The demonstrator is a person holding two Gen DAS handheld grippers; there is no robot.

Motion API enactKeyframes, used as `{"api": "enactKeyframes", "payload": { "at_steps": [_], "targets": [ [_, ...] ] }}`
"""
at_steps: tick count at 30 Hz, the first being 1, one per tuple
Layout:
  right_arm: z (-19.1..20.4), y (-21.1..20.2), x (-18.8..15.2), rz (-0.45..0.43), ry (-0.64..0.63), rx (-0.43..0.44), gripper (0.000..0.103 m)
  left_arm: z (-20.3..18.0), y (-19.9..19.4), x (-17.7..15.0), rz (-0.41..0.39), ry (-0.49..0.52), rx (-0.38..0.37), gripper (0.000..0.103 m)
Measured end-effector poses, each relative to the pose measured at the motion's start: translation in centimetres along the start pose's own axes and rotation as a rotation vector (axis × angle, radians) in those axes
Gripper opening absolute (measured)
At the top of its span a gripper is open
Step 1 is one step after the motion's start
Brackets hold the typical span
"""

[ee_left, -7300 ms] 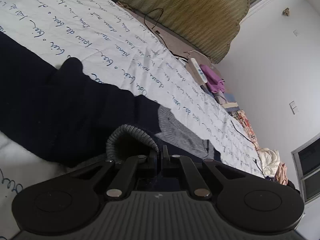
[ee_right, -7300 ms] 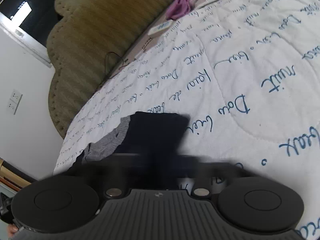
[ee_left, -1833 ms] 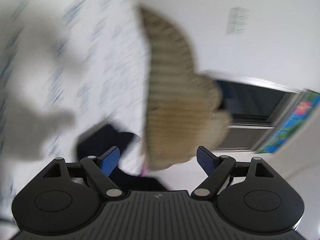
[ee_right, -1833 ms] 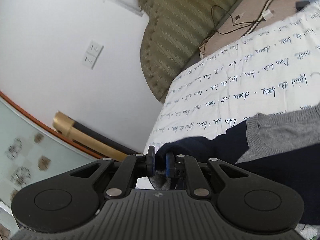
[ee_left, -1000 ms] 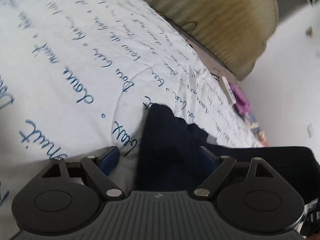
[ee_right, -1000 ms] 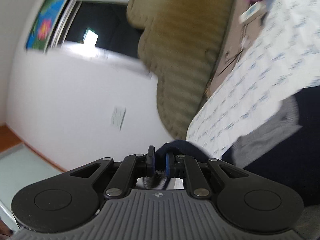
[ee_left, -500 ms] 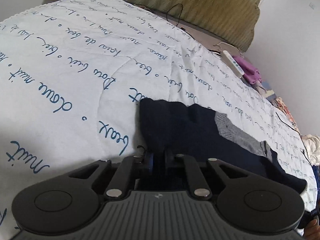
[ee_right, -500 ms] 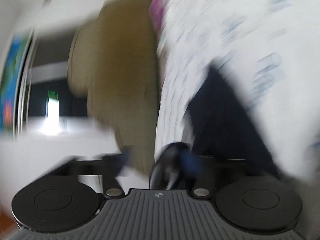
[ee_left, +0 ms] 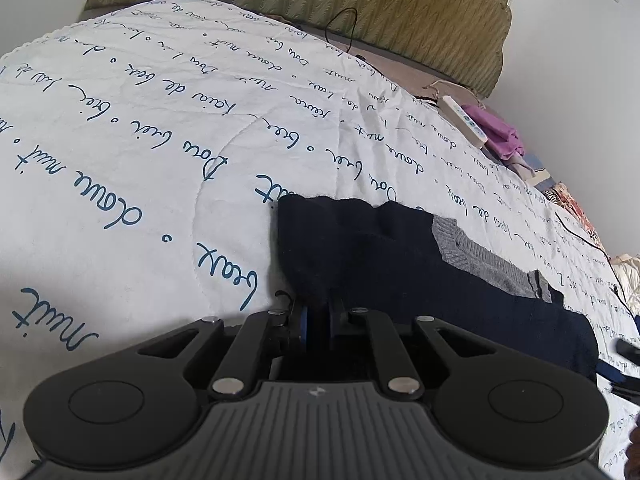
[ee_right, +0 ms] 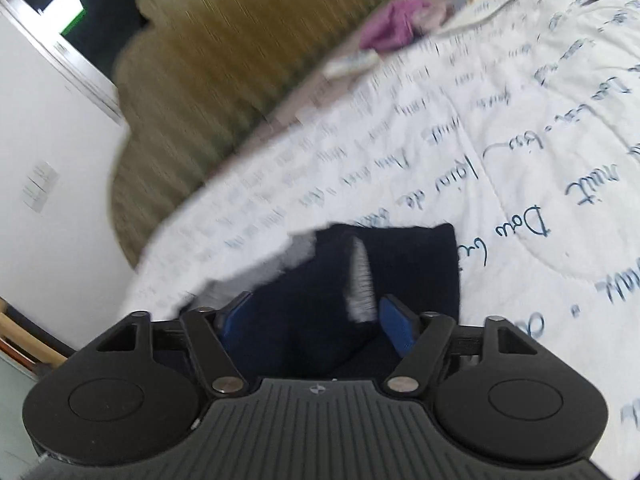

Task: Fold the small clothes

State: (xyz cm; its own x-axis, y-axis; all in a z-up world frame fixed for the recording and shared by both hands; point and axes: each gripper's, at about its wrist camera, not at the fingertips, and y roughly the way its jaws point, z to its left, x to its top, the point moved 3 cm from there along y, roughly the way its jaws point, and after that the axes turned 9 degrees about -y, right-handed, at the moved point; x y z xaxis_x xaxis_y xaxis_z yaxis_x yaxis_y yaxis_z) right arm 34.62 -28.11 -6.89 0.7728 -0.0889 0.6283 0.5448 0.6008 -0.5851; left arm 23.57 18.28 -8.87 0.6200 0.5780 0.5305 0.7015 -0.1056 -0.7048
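Note:
A navy sweater [ee_left: 380, 256] with a grey ribbed band [ee_left: 480, 256] lies folded on the white quilt. My left gripper [ee_left: 318, 316] is shut on its near left edge, dark cloth pinched between the blue pads. In the right wrist view the sweater [ee_right: 400, 256] lies just ahead, a grey ribbed strip [ee_right: 360, 280] showing on top. My right gripper [ee_right: 316, 316] hovers over its near end with the jaws wide apart and closing. Navy cloth lies between the pads [ee_right: 394, 324], which do not press on it. That view is motion-blurred.
The white quilt [ee_left: 160, 140] with blue script covers the bed. An olive padded headboard [ee_left: 400, 8] stands behind it. A white power strip [ee_left: 464, 120], a purple cloth [ee_left: 500, 128] and a black cable [ee_left: 344, 28] lie near the far edge.
The left jaws have closed on the sweater's edge and stayed there. The right gripper has let go of the dark cuff, opened, and swung down over the sweater.

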Motion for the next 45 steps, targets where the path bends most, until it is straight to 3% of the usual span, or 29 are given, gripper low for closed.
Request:
{"api": "enactKeyframes", "payload": {
  "at_steps": [2,5,6,9,12,15,18,22,23,24,25,26,27,28,30,34,36,37,38,42,45],
  "targets": [
    [-0.2,2.4,-0.3,0.078,-0.029,-0.022,0.058,-0.2,0.0,0.0,0.002,0.021,0.007,0.010],
    [0.6,3.4,-0.7,0.119,-0.089,-0.028,0.022,-1.0,0.1,0.2,0.006,0.081,0.027,0.012],
    [0.6,3.5,-0.8,0.126,-0.090,-0.020,0.015,-1.2,0.2,0.2,0.006,0.091,0.032,0.012],
    [0.6,1.6,-0.3,0.078,-0.059,0.015,0.011,-1.5,0.1,0.7,-0.003,0.091,0.047,0.011],
    [0.3,-1.7,-0.4,-0.021,-0.006,0.072,0.010,-2.4,-1.2,0.9,-0.038,0.110,0.010,0.008],
    [-2.6,-0.8,-3.3,0.061,0.014,-0.024,0.008,-2.6,0.2,0.1,-0.005,0.158,0.048,0.008],
    [-2.6,-1.1,-3.9,0.019,0.045,0.011,0.008,-2.7,0.6,-0.2,-0.020,0.167,0.070,0.008],
    [-2.2,-1.1,-3.8,0.046,0.008,0.000,0.008,-2.8,0.2,0.3,0.002,0.172,0.066,0.011],
    [-2.4,-1.1,-3.7,0.049,0.023,0.009,0.020,-2.8,0.1,0.4,0.008,0.177,0.056,0.015],
    [-2.7,-1.3,-3.6,0.050,0.043,0.028,0.024,-2.6,-0.1,0.5,0.011,0.176,0.052,0.020],
    [-2.7,-1.6,-3.3,0.052,0.053,0.043,0.027,-2.3,-0.2,0.8,0.006,0.162,0.052,0.036],
    [-2.6,-2.0,-2.9,0.042,0.048,0.053,0.028,-1.9,-0.3,1.2,-0.005,0.142,0.059,0.061],
    [-2.4,-2.8,-2.3,0.016,0.037,0.055,0.032,-1.6,-0.4,1.5,-0.025,0.120,0.069,0.071],
    [-2.5,-3.0,-1.7,-0.020,0.025,0.055,0.034,-1.2,-0.6,1.8,-0.055,0.102,0.081,0.076],
    [-2.5,-3.0,-0.5,-0.036,0.007,0.041,0.036,-1.1,-0.2,2.0,-0.058,0.088,0.084,0.076],
    [-2.5,0.1,0.9,0.050,-0.030,-0.010,0.036,-2.1,1.4,1.7,-0.053,0.126,0.101,0.076],
    [-2.4,1.4,0.9,0.062,-0.034,-0.009,0.033,-2.9,2.1,1.6,-0.067,0.163,0.113,0.074],
    [-2.2,1.8,0.9,0.050,-0.040,-0.011,0.024,-3.3,2.3,1.6,-0.078,0.183,0.124,0.034],
    [-2.1,1.8,1.0,0.043,-0.046,-0.027,0.007,-3.5,2.5,1.8,-0.072,0.191,0.128,0.006],
    [-2.2,-0.5,1.2,-0.042,-0.073,-0.055,0.006,-3.9,2.0,2.2,-0.087,0.197,0.114,0.006],
    [-4.4,0.4,-0.2,-0.007,-0.022,-0.079,0.003,-3.5,3.1,1.2,-0.098,0.234,0.130,0.006]
  ]
}}
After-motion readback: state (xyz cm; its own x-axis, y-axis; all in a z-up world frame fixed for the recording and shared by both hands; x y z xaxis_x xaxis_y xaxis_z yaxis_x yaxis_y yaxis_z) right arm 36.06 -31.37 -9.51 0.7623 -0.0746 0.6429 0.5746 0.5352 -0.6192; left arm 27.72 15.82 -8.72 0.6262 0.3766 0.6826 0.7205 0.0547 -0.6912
